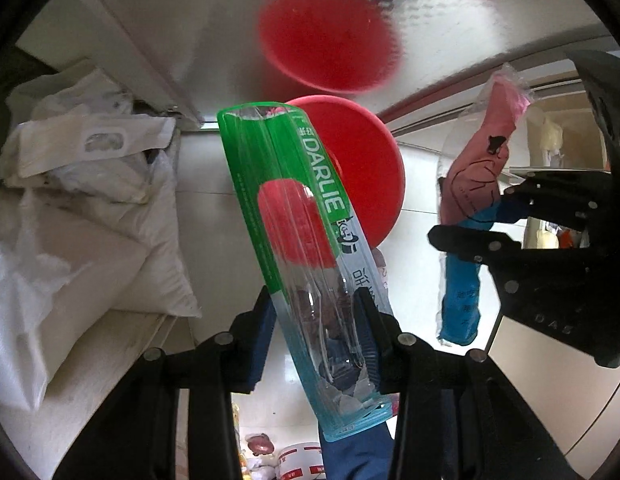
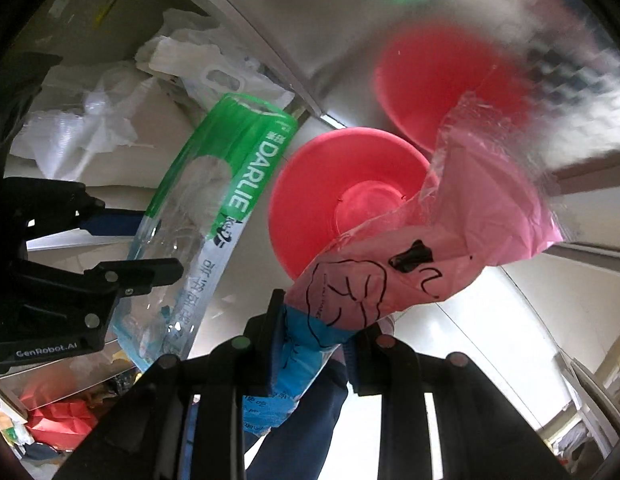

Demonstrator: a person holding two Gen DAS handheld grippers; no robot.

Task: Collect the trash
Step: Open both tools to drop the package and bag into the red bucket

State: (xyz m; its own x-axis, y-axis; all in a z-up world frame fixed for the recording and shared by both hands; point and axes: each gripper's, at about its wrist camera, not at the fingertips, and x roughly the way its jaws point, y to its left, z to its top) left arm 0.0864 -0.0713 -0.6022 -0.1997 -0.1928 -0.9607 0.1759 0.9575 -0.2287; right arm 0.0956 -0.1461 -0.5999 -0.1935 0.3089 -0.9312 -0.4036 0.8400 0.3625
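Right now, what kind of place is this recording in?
Probably a home kitchen or utility corner: a shiny metal cabinet, white plastic bags piled on a pale tiled floor, and a red lid-like disc.

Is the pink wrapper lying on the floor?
No, the pink wrapper is up in the air, pinched at its blue end between the fingers of the right gripper.

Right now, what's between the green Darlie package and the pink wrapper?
The red round lid shows between the Darlie package and the pink wrapper, lying behind them, clearest in the right wrist view.
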